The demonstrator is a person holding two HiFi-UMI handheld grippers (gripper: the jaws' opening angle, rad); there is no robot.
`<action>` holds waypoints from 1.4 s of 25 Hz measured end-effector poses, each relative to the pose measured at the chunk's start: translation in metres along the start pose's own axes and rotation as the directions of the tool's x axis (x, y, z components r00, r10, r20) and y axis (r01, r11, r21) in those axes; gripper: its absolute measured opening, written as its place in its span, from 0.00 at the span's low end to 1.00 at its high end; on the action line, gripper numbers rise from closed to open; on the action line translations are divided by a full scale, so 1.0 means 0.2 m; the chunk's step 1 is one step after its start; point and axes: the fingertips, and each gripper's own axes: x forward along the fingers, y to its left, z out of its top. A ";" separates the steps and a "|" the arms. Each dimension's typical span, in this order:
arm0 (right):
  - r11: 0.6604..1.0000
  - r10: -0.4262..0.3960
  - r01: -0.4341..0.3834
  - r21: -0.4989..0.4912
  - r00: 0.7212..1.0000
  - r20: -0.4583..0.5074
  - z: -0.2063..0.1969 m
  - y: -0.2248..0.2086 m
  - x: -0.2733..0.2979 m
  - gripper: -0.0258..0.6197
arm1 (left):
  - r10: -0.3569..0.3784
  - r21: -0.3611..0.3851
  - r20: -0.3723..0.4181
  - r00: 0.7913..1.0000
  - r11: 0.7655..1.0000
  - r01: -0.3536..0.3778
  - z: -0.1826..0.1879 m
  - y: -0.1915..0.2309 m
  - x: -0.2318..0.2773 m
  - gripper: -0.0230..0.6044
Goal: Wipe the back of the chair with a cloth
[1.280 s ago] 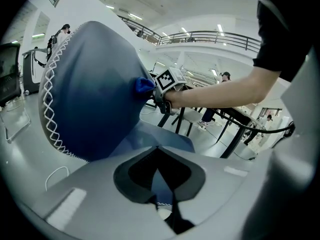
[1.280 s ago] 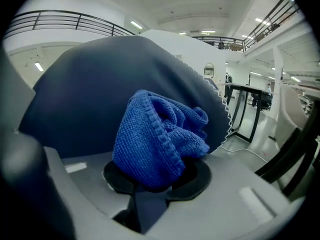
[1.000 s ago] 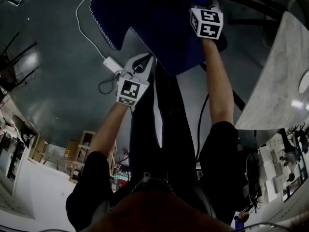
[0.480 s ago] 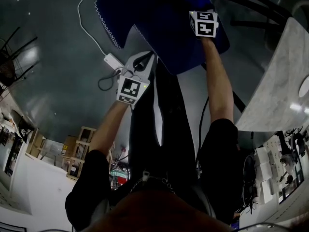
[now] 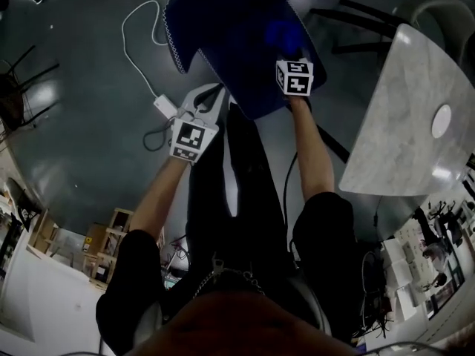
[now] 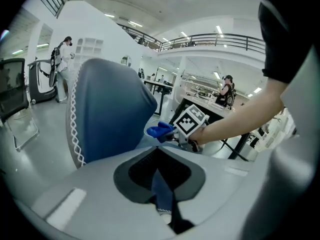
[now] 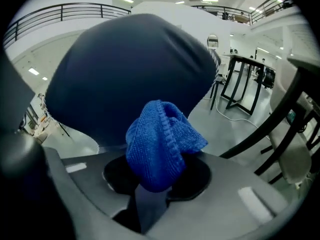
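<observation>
The dark blue chair (image 5: 237, 28) with white zigzag stitching fills the top of the head view. My right gripper (image 5: 288, 49) is shut on a bunched bright blue cloth (image 5: 285, 34) and presses it against the chair back. In the right gripper view the cloth (image 7: 161, 144) bulges out of the right gripper (image 7: 154, 186), with the chair back (image 7: 125, 69) right behind it. My left gripper (image 5: 220, 90) hovers shut and empty beside the chair's lower edge. The left gripper view shows the left gripper (image 6: 159, 176), the chair (image 6: 107, 111) and the cloth (image 6: 159, 131).
A grey marble table (image 5: 404, 124) stands at the right. A white cable with a power adapter (image 5: 165, 106) lies on the dark floor to the left of the chair. Black chair frames (image 5: 356, 21) stand behind. A person (image 6: 62, 66) stands far off at the left.
The right gripper with the cloth has slid along the chair back toward me. The left gripper has kept its place beside the chair's edge. The head view has shifted.
</observation>
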 end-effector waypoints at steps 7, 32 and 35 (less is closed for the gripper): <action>1.000 0.008 -0.004 -0.025 0.983 0.185 0.48 0.14 -0.68 0.22 | -0.013 0.056 0.065 0.998 0.998 0.009 0.37 -0.21 -0.24 0.05; 0.988 0.146 -0.115 -0.103 0.914 0.379 0.36 1.32 -2.41 0.21 | -0.053 0.137 0.215 0.975 0.990 0.023 0.67 -0.86 -1.43 0.05; 0.989 0.141 -0.111 -0.096 0.906 0.399 0.30 1.40 -2.50 0.21 | -0.054 0.165 0.214 0.975 0.986 0.018 0.61 -0.94 -1.53 0.05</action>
